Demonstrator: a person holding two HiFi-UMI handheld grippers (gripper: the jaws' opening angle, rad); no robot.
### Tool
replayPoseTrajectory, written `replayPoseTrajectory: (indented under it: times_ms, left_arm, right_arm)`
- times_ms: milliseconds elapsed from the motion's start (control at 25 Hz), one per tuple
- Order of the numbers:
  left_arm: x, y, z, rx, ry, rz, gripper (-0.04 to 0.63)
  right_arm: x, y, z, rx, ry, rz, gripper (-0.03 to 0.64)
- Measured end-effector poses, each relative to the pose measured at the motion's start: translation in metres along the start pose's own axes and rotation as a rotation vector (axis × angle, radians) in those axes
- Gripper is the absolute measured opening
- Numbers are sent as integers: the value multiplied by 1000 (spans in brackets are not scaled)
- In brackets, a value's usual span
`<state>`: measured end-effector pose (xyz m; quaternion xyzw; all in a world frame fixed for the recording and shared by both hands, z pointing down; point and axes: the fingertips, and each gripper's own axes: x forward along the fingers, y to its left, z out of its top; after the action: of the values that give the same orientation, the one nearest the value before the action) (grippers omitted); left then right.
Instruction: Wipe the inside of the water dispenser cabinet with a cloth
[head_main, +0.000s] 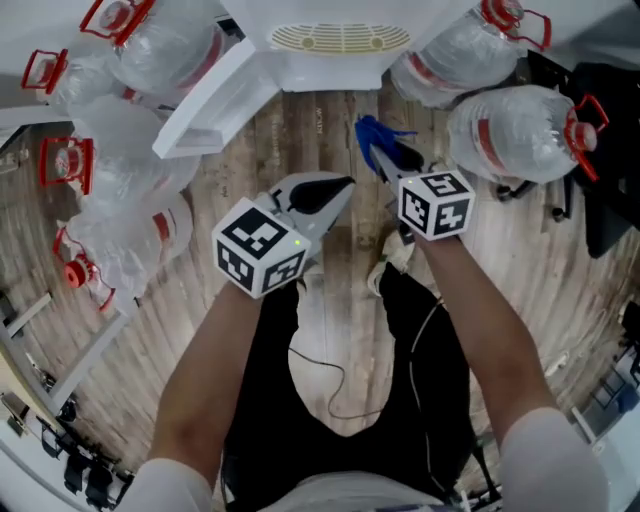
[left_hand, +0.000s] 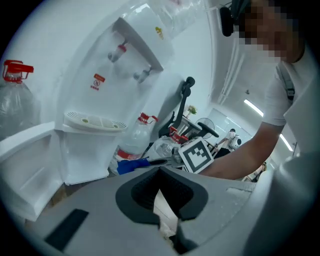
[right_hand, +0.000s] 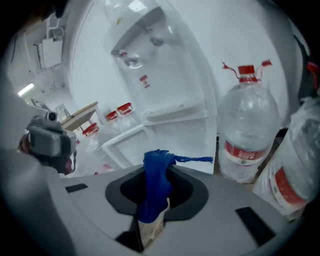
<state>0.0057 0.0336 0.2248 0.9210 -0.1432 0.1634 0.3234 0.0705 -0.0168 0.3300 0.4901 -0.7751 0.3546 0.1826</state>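
Right gripper (right_hand: 152, 212) is clamped on the blue cloth (right_hand: 156, 182). The cloth sticks out past the fingertips, with a loose strand trailing right. Left gripper (left_hand: 167, 222) has its jaws together with nothing between them.

Head view: both grippers are over the wood floor (head_main: 330, 290), near side of the water dispenser (head_main: 340, 60). The cloth (head_main: 383, 148) is close to its base, not touching. The cabinet door (head_main: 215, 100) is swung open to the left, and the cabinet inside is not visible from there.

Left gripper view does show the white cabinet inside (left_hand: 85, 160), with the cloth just right of it, outside.

Right gripper view adds a water bottle (right_hand: 247, 130) standing right of the dispenser.
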Motion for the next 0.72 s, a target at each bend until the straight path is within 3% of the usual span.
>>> replayPoseTrajectory:
  times_ms: [200,320,480,720]
  left_arm:
    - [-63,-75,51,-25,-20,-5,3]
    - [-106,-115,79,9,-15,-20,3]
    - [-168,-165,105,52,28,-38,3]
    - [-229,-242,138,114,13,-35,3]
  right_arm:
    - [-83,69,43,-68,51,14,74]
    - [-135,112,75,-123,35,4,74]
    - [-204,169,107,-119,-2,5,74]
    - [-295,230,143,-214,-52,41,74]
